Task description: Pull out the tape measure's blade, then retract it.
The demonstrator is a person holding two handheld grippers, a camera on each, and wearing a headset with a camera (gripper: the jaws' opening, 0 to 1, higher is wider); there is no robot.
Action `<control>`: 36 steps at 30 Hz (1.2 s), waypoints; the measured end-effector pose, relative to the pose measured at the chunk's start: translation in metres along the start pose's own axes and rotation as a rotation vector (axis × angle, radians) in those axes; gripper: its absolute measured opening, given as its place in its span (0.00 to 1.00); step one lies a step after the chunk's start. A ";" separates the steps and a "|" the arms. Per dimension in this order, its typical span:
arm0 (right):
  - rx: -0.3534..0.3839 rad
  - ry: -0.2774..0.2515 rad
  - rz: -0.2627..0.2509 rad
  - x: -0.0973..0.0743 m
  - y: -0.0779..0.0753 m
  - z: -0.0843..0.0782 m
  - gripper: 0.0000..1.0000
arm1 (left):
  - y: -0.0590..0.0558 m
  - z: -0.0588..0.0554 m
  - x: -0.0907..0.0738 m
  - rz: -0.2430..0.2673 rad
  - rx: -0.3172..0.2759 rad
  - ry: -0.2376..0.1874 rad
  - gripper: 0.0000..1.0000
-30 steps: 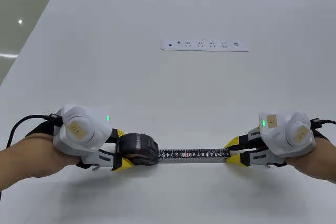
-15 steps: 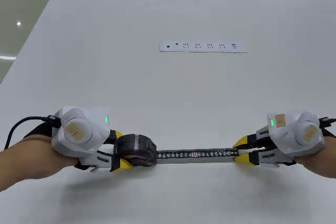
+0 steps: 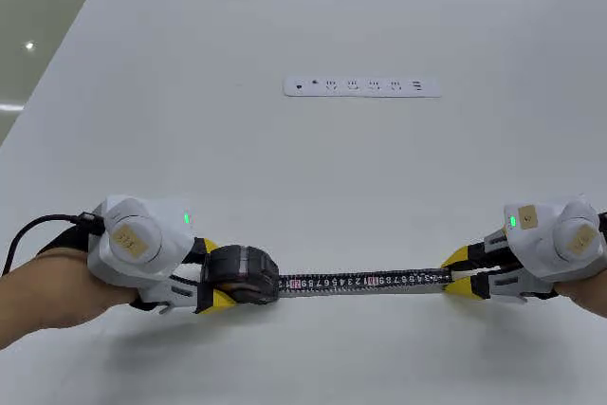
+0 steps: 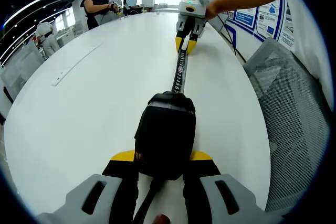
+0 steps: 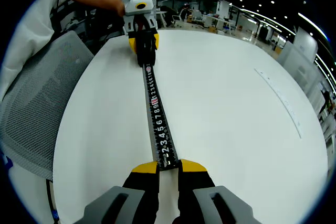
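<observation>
i'm on the pull-out step. my left gripper (image 3: pixel 214 273), at the lower left of the head view, is clamped around the tape measure (image 3: pixel 244 275). my right gripper (image 3: pixel 460 272), at the lower right, is pinched narrow on the tip of the blade (image 3: pixel 365 281), which stretches between them just above the white table (image 3: pixel 313 168). i judge the blade far enough out. next i'd guide the tip toward the case, slowly, so it doesn't snap.

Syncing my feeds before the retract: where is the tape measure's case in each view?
Head view: case lower left, clamped in the left gripper.
Left gripper view: case bottom centre, between that gripper's jaws.
Right gripper view: case top, left of centre, at the far end of the blade.
Shared landmark: the white power strip.
</observation>
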State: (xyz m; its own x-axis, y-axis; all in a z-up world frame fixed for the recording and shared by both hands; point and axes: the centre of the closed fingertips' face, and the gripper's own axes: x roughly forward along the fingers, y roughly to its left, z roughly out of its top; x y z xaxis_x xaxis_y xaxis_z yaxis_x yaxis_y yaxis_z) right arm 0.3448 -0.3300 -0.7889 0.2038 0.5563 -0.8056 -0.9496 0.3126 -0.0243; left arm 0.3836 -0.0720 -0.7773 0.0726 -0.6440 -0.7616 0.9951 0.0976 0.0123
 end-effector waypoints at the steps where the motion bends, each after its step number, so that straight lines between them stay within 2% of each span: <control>1: -0.003 0.001 0.000 0.000 0.000 0.000 0.09 | 0.000 0.000 0.000 0.000 0.001 0.000 0.27; 10: 0.006 0.018 -0.011 -0.007 -0.002 -0.010 0.09 | 0.000 -0.001 0.000 0.002 0.001 0.001 0.27; 23: 0.038 0.011 0.000 -0.006 0.001 -0.008 0.11 | 0.001 0.000 0.001 0.015 -0.006 0.002 0.28; 29: 0.006 0.030 0.007 -0.006 0.002 -0.007 0.12 | 0.001 0.001 0.001 0.025 -0.004 -0.006 0.28; 36: 0.022 0.045 0.009 -0.007 0.001 -0.010 0.13 | 0.001 0.001 0.001 0.020 -0.012 0.004 0.29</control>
State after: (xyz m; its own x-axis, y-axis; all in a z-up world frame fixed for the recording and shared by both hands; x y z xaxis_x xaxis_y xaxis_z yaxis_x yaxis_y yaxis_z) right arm 0.3404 -0.3416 -0.7890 0.1836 0.5242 -0.8316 -0.9457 0.3250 -0.0039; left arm 0.3849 -0.0732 -0.7772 0.0921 -0.6391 -0.7636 0.9926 0.1196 0.0196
